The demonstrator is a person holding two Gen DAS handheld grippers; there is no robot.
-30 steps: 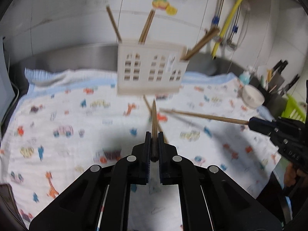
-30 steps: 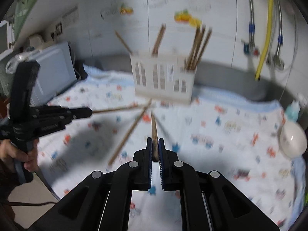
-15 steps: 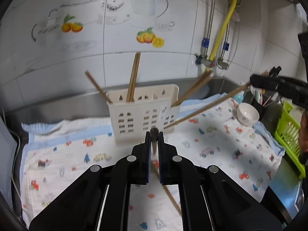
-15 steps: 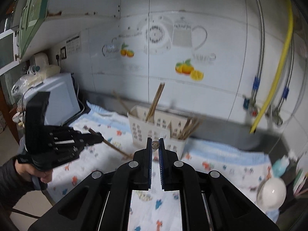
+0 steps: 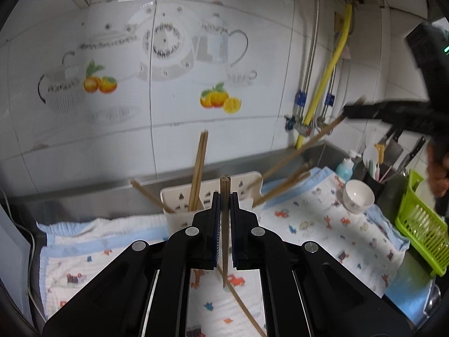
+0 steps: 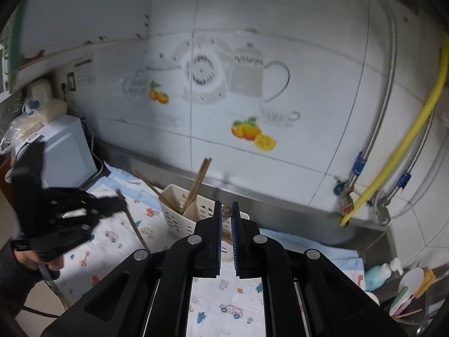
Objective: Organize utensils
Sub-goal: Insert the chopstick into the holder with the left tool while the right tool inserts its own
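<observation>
The cream utensil holder (image 5: 179, 202) stands on the patterned cloth (image 5: 322, 224) that covers the desk, close to the steel upstand below the tiled wall, and serves here as the landmark. Two chopsticks (image 5: 199, 165) rise nearly upright from its left compartment, another leans out over its left rim, and a few more slant out to its right. In front of the holder, the left gripper (image 5: 224, 205) has its jaws closed on a single wooden chopstick (image 5: 224, 224); the stick runs between the blue-edged pads, its squared top showing just above the fingertips and its lower end hanging toward the cloth. One loose chopstick (image 5: 241, 303) lies on the cloth nearer than the holder, crossing under the held one. To the right of the holder and above it, the right gripper (image 5: 348, 111) is pinched on a second chopstick (image 5: 297, 151), whose far end slants down toward the holder's right side; whether it touches the rim is unclear. From the right wrist view that gripper's jaws are nearly together with the round end of the stick (image 6: 226, 210) caught at the tips, directly in front of the holder (image 6: 179, 213). A white bowl (image 5: 357, 196) sits on the cloth to the holder's right, and beyond it a green basket (image 5: 421, 224).
</observation>
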